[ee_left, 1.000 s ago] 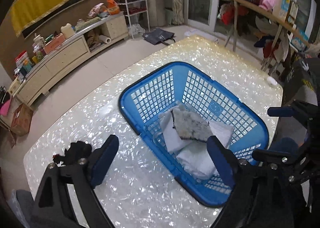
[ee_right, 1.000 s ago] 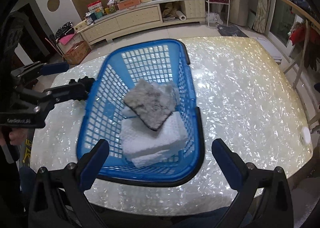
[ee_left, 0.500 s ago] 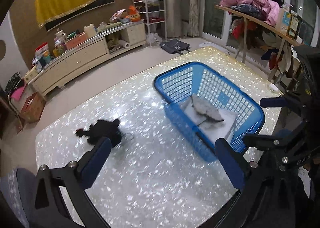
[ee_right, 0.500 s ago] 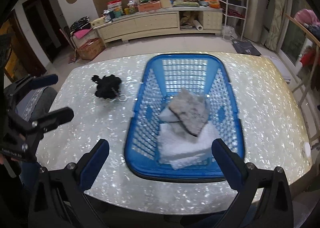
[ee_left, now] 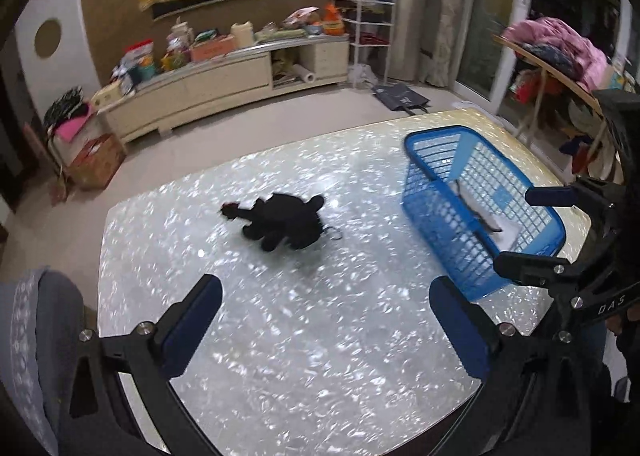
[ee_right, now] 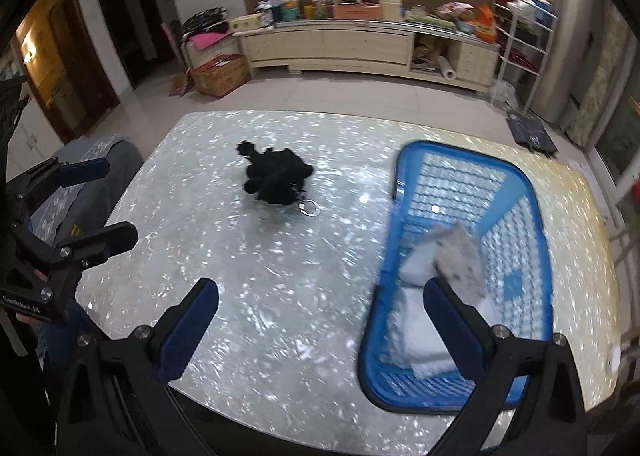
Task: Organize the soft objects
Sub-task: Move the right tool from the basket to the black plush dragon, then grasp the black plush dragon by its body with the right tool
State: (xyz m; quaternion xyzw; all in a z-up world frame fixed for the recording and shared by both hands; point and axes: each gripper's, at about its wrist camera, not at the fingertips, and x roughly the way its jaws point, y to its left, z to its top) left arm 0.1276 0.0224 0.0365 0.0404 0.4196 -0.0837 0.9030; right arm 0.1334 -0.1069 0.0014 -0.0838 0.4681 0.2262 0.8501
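Black soft toy (ee_left: 285, 225): lies flat on the worktop (ee_left: 280, 336), well to the left of the blue basket (ee_left: 448, 240), apart from it and touched by nothing
Toy's look: dark plush with limbs spread; its exact form is too dark to tell
Metal ring (ee_right: 310, 209): lies on the worktop at the toy's basket-side edge; whether it is fastened to the toy cannot be told
Blue basket: plastic lattice, stands on the worktop with its rim up
White folded cloths (ee_right: 420, 336): inside the basket, at the end nearer the cameras
Grey fuzzy piece (ee_right: 460, 260): inside the basket, lying on top of the white cloths, blurred in the right wrist view
Worktop: glossy, pearl-flecked white with rounded corners
Left tongs (ee_left: 326, 320): spread wide with nothing between them, over bare worktop on the near side of the toy and left of the basket
Right tongs (ee_right: 320, 320): spread wide, holding nothing; one finger (ee_right: 456, 332) shows in front of the basket's near end, the other over bare worktop left of the basket
Tongs against each other: in the left wrist view the right tongs stand just beyond the basket's right side; in the right wrist view the left tongs stand far left of the basket, past the worktop's edge
Long low cabinet (ee_right: 332, 48): on the floor well beyond the basket, its top crowded with boxes and bottles
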